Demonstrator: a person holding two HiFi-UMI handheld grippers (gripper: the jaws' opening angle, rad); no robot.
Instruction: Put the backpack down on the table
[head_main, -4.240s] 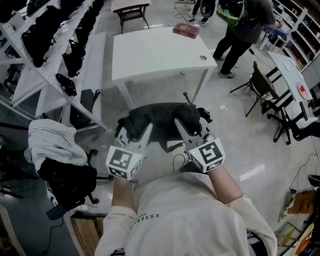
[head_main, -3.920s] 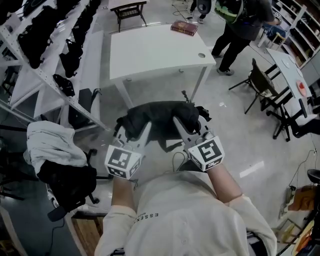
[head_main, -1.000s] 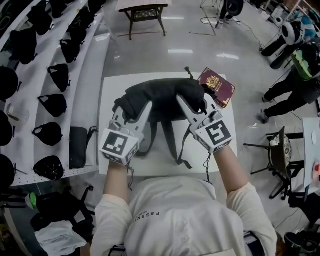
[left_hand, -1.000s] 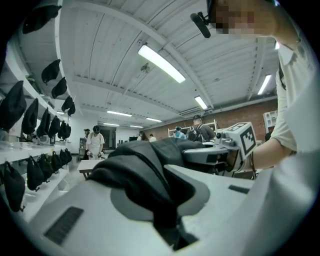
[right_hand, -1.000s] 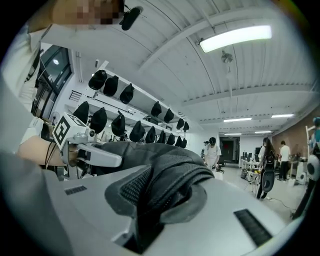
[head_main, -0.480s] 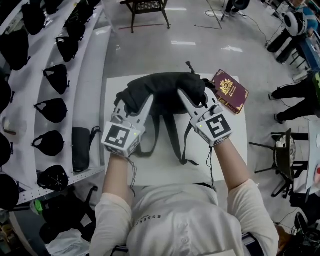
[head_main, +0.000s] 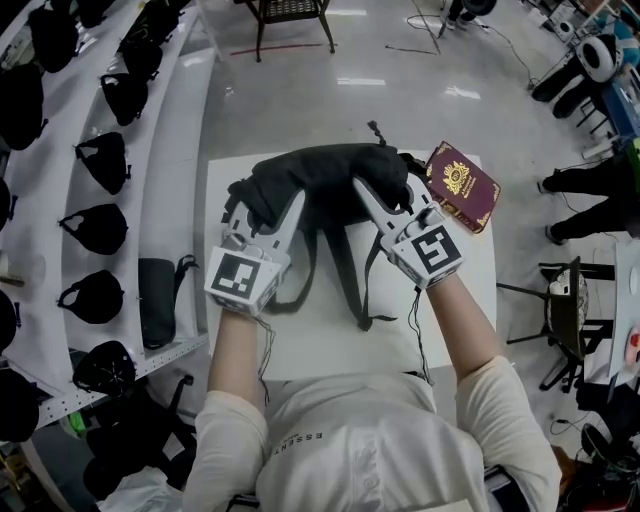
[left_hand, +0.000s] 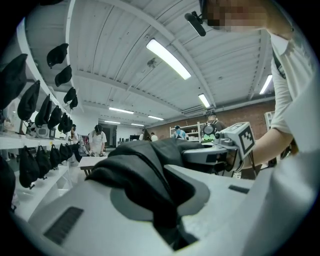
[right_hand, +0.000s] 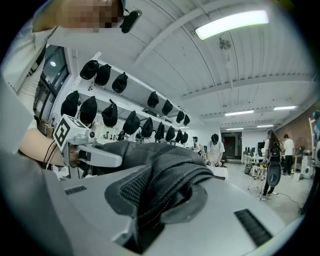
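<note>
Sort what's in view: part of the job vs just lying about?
Job:
black fabric backpack
left gripper and right gripper, both clamped on it
white rectangular table beneath

Lying about:
maroon book with gold crest at the table's far right corner
black bags on the white shelves

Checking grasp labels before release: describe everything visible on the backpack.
The backpack is black, soft fabric, bunched into a hump over the white table. Its ends are pinched in the left hand-held gripper and the right hand-held gripper. Two straps trail toward the person. A red booklet lies beside its right end. Whether its body rests on the table is unclear.
</note>
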